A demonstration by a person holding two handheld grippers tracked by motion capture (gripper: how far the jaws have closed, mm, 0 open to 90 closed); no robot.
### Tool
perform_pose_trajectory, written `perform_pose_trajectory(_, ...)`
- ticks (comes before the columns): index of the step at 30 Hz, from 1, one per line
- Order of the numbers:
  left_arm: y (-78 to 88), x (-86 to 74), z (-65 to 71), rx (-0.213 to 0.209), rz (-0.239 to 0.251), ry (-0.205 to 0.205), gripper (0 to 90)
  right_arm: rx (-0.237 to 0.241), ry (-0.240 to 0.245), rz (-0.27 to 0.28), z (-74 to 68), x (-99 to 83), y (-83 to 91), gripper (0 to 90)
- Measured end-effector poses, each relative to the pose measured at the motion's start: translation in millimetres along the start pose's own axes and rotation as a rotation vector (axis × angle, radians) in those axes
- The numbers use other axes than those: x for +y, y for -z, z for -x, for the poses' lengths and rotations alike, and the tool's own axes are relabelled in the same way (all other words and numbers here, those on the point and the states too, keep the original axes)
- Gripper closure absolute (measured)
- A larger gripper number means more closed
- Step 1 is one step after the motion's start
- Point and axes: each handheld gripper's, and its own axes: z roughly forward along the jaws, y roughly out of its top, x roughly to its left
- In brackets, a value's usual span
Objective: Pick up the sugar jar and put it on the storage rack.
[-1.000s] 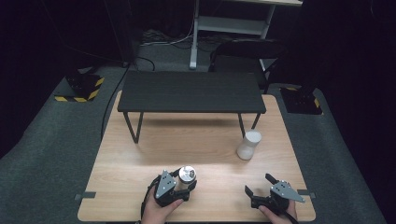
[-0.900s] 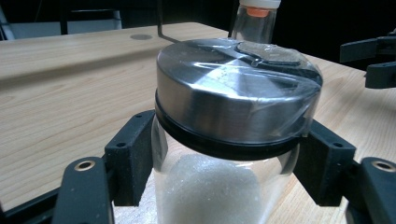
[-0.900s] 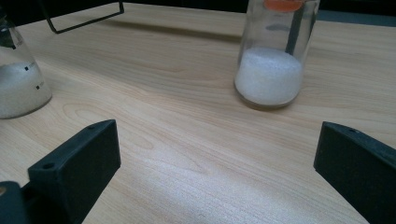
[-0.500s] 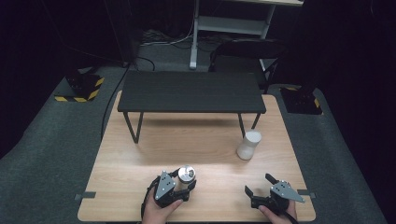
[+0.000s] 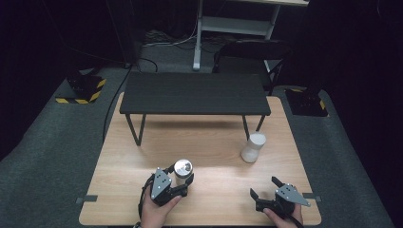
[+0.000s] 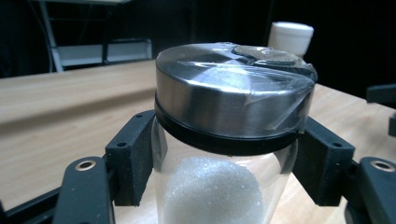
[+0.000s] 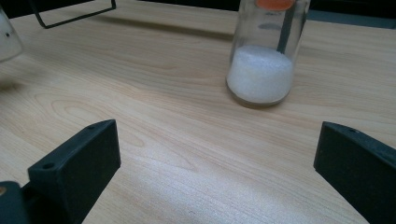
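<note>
Nothing moved — left gripper (image 5: 178,179) clamps shaker (image 6: 229,140).

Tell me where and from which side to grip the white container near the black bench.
Grip the white container across its cylindrical body, just below its cap, approaching level from the person's side: it stands upright with open wooden table in front, while the black bench crowds behind.

1. Your left gripper (image 5: 179,179): black body, grey three-cornered plate on top with small dark screw holes.
2. Its blocky matt-black jaw pads carry small holes; the arms show brass-ringed screw eyes.
3. Your right gripper (image 5: 264,188): same black body, grey plate.
</note>
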Motion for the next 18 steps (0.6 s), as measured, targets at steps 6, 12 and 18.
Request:
perform_pose_trajectory(6, 2.7, 12.6, -2.8, 0.037, 0.024, -0.003, 30.1, 0.000, 0.005, 0.002, -0.1, -0.4, 0.1, 0.0)
perform_pose_trajectory(12, 3.9, 30.0, -6.1, 0.072, 0.052, -0.004, 30.2, -0.003, 0.003, 0.003, -0.5, -0.6, 0.2, 0.0)
perform_pose_trajectory(18, 3.9, 46.1, -7.6, 0.094, 0.067, -0.010, 30.2, -0.003, 0.002, 0.004, -0.5, -0.8, 0.4, 0.0)
